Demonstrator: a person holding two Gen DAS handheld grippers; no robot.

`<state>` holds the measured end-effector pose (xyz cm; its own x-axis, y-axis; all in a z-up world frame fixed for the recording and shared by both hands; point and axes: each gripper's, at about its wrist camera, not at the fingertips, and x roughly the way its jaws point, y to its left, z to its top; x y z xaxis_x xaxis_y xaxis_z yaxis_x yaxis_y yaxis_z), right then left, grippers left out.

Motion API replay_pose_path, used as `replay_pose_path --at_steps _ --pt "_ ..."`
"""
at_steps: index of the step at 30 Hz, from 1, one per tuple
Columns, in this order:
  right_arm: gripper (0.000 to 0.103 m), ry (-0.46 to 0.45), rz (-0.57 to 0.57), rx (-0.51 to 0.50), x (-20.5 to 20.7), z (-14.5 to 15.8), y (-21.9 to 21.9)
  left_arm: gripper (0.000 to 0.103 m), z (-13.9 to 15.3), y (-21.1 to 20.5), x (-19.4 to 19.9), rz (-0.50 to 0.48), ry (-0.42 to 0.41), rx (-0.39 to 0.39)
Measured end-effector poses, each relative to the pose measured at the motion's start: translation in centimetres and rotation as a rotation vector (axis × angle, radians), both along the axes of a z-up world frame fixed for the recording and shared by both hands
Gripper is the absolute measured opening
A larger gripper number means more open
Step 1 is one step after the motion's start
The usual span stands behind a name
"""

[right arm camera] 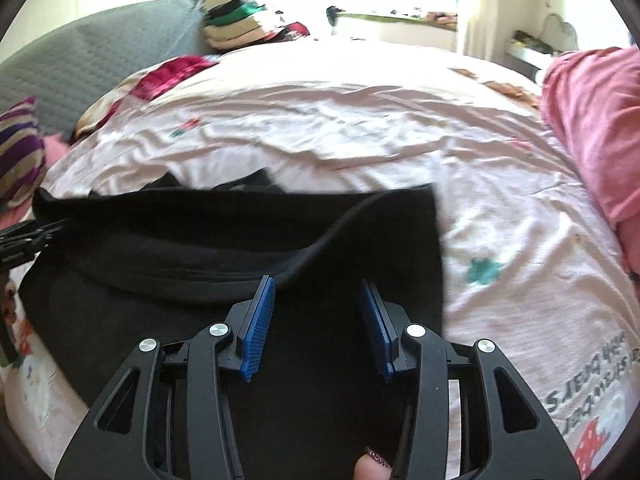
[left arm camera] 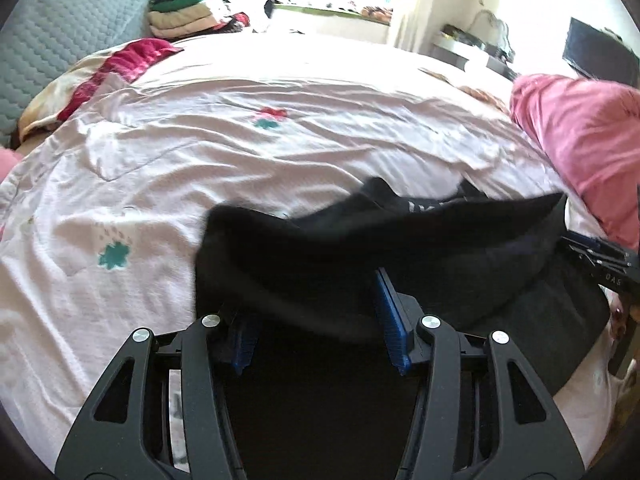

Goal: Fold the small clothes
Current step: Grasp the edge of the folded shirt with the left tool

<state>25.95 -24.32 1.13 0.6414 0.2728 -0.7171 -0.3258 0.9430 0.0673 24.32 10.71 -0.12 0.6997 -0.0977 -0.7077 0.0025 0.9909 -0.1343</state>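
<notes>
One blk garment (left arm camera: 360,248), prob. on bed (left arm camera: 280,80)

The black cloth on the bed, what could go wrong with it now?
The black cloth already looks bunched, with a thick roll across it, so the fold might come out crooked. The right gripper has blue pads standing apart over the cloth, so it may have no firm grip, and the cloth could slip. The left gripper is partly buried in cloth and could snag it. The pink bedsheet is wrinkled and might get pinched too.
</notes>
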Motion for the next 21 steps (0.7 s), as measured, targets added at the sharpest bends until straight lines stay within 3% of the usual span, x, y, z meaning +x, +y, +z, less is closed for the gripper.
replay_pose_path --at_steps 1,7,11,15,21 --pt "0.043 -0.009 -0.026 0.003 0.2 0.1 -0.6 0.051 0.1 0.5 0.0 0.017 -0.004 -0.004" --pt "0.049 -0.014 -0.143 -0.009 1.2 -0.1 -3.4 0.056 0.6 4.2 0.0 0.129 -0.011 -0.081" --pt "0.052 0.038 -0.176 0.017 2.2 -0.9 -4.7 0.058 0.3 5.5 0.0 0.141 0.005 -0.153" --pt "0.052 0.079 -0.166 0.037 3.0 -1.3 -4.9 0.059 -0.2 7.4 -0.3 0.189 -0.023 -0.304" --pt "0.052 0.078 -0.177 0.054 3.8 -1.5 -5.1 0.060 -0.1 7.7 -0.4 0.201 -0.037 -0.326"
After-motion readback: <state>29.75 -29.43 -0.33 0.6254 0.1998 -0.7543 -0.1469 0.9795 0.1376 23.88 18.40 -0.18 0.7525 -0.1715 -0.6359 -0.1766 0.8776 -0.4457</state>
